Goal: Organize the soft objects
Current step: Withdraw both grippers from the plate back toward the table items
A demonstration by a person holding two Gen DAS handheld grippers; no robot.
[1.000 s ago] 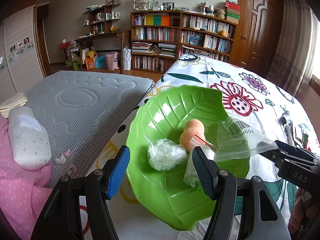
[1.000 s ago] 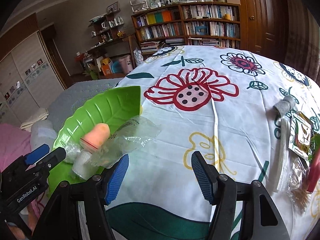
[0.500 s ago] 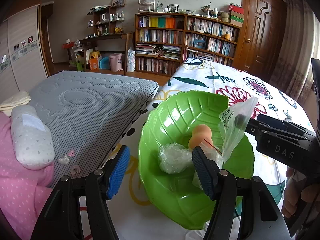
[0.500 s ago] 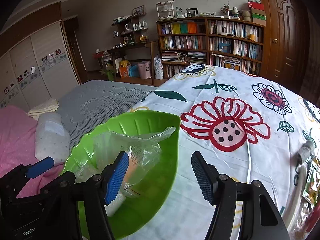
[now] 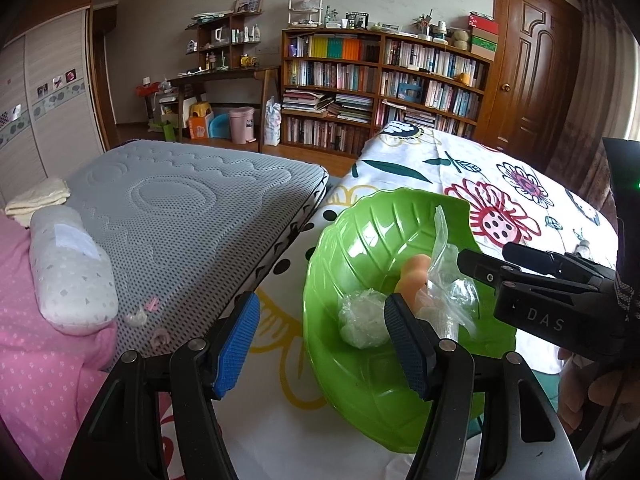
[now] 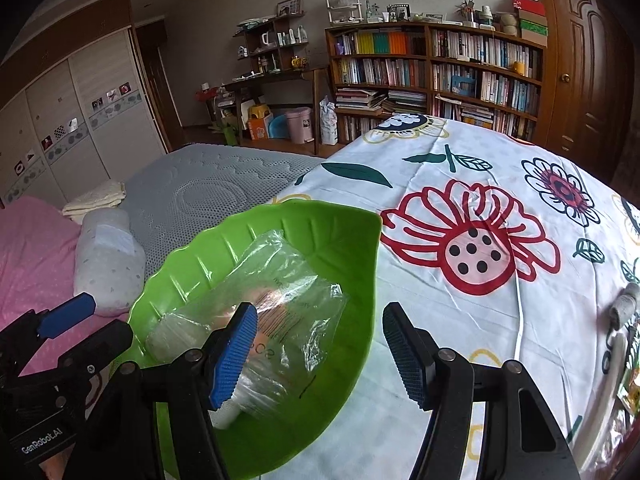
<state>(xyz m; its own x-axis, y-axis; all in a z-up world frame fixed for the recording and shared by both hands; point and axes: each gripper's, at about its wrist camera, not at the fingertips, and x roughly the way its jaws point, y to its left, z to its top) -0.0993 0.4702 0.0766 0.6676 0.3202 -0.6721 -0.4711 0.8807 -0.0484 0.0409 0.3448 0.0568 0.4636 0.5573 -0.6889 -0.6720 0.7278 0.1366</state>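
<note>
A big green leaf-shaped bowl point(image 5: 360, 392) sits on the flowered cloth point(image 6: 460, 184) that covers the tabletop, right beside a grey mattress point(image 5: 180, 216). Inside the bowl lie three soft things close together: a small wad of crinkly clear wrap point(image 5: 362, 322), a peach sponge point(image 5: 414, 274) shaped like a little gourd, and a clear plastic bag point(image 6: 288, 300) with a barcode printed on it. The bag lies over the sponge, so the peach colour shows through it. The left gripper point(image 5: 320, 344) is wide open and holds nothing; its right finger is over the bowl, just in front of the wad and the sponge, and its left finger is out over the cloth. The right gripper point(image 6: 316, 354) is wide open too. Its left finger is just over the near end of the bag, and its right finger is out past the bowl's rim, above the cloth. From the left camera, the black tips of the right gripper are right next to the bag, and one corner of the bag sticks up. A white pillow point(image 5: 70, 276) rests on the pink blanket point(image 5: 44, 380) next to the mattress.
</note>
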